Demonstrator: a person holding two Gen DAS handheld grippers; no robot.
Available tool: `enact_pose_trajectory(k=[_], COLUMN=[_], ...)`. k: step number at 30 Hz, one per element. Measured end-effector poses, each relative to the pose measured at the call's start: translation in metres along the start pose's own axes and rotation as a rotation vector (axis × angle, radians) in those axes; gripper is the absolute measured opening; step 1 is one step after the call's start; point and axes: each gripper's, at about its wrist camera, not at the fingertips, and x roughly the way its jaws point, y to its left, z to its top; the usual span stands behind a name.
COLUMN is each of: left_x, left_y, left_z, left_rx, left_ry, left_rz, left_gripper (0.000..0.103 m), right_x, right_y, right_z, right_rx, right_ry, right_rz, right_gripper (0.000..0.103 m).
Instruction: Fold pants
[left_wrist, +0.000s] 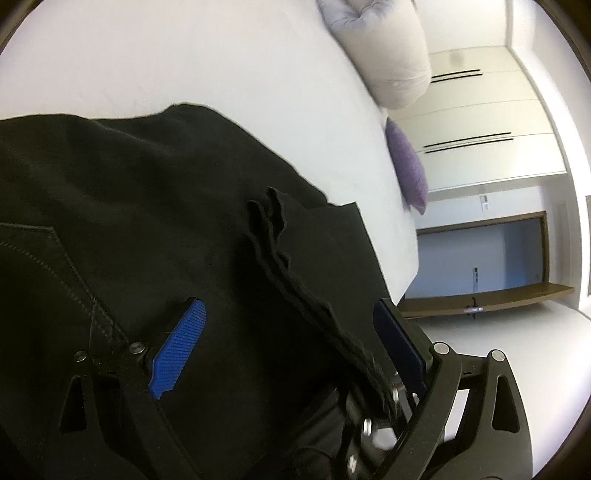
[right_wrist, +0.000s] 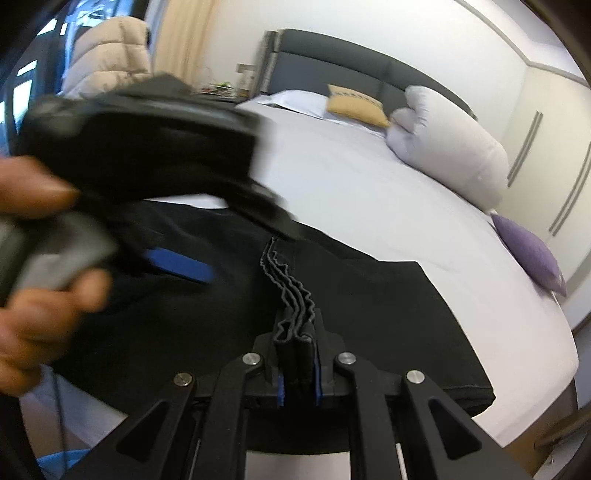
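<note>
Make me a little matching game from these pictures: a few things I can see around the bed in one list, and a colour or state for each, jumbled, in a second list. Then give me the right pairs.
Things:
1. pants
2. left gripper
3. right gripper
4. small cushion at the bed's edge

Descriptions:
A. purple
B. jaws wide apart, pressing on nothing
C. black, spread on the white bed
D. clamped on a bunched, wavy fabric edge

Right pairs: 1-C, 2-B, 3-D, 4-A
</note>
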Motion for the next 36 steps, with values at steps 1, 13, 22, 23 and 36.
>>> enact_pose_trajectory(k=[1,13,22,23,36], left_x=[0.002,-0.004,-0.003,-0.003,-0.050], left_y=[0.000,0.009,0.027,0.029,0.006], left_z=[0.002,0.021,0.019,0.020,-0.003], left_rx=[0.002,0.092,0.105,0.109,0.258], left_ry=[0.008,0.027,0.006,0.004,-0.150], left_rz=[0.004,0.129,0.196,0.200,0.493], left_gripper=[0.093,0.012,0.012,0.012,0.016], right_x=[-0.001,-0.004,0.017,0.020,-0.002], right_y=[0.007,0.069,0.088,0.089,-0.006], right_z=[0.001,0.009,-0.004,-0.006,-0.020], right_rx=[-0.017,-0.167,-0.210,-0.208,0.139], right_ry=[-0.003,-0.026,0.054,0.061,0.171], right_rz=[0.010,0.079,0.124,0.129,0.503], right_gripper=[0.012,0.012,0.013,0.013,0.050])
